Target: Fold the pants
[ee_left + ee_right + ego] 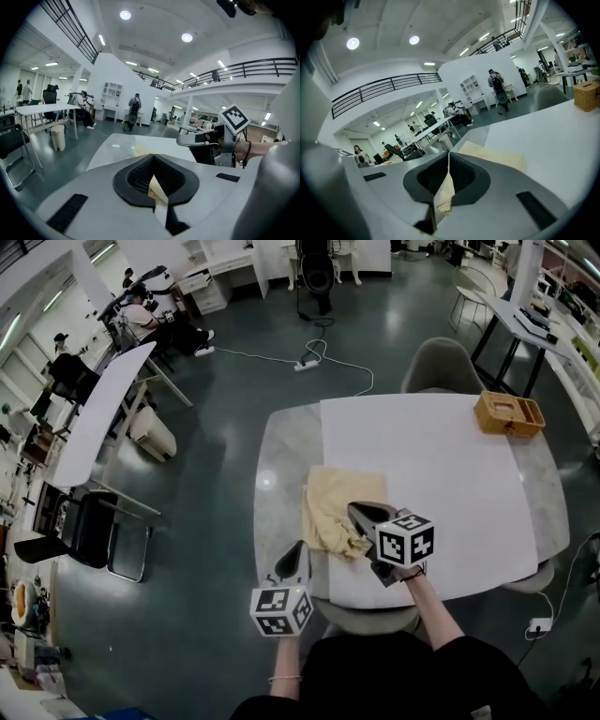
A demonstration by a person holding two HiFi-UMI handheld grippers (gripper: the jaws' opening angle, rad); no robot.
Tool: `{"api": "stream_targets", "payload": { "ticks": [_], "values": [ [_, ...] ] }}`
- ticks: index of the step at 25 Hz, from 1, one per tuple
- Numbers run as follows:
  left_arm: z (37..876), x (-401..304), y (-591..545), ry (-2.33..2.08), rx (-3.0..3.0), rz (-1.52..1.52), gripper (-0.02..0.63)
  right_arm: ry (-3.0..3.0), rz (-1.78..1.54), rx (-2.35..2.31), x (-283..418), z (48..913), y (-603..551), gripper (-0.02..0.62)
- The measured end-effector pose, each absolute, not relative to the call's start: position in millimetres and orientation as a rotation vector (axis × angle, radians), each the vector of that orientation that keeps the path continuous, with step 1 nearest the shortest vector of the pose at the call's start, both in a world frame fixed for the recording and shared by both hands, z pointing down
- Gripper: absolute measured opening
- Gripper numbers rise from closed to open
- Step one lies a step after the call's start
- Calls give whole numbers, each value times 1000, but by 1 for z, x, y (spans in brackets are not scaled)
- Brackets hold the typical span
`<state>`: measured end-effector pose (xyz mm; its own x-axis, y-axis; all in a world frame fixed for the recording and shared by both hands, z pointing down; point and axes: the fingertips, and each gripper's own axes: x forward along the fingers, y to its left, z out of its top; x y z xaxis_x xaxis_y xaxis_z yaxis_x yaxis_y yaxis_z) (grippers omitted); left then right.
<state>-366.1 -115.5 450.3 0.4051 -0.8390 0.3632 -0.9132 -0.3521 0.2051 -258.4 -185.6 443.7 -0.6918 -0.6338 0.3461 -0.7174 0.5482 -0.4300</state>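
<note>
The pale yellow pants (336,505) lie folded at the near left of the white mat (441,484) on the grey table (270,474). My right gripper (362,515) is at their near right corner, shut on a strip of the cloth (444,194) that hangs between its pads; the remaining pants (494,157) lie flat ahead. My left gripper (298,551) is at the near left corner. Its pads (136,176) meet at the tip with yellow cloth (157,190) caught in the wedge behind. The right gripper's marker cube (233,119) shows in the left gripper view.
A wicker basket (508,413) stands at the mat's far right corner. A grey chair (439,367) is behind the table, another (366,617) at its near edge. A cable and power strip (307,362) lie on the floor beyond.
</note>
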Motion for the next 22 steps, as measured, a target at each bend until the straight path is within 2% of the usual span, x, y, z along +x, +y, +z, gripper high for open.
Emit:
{"api": "stream_targets", "payload": {
  "ticks": [22],
  "values": [
    [352,-350,-91,-1708,2471,86,14,-2863,562,1309,-156,355,-131,15]
  ]
}}
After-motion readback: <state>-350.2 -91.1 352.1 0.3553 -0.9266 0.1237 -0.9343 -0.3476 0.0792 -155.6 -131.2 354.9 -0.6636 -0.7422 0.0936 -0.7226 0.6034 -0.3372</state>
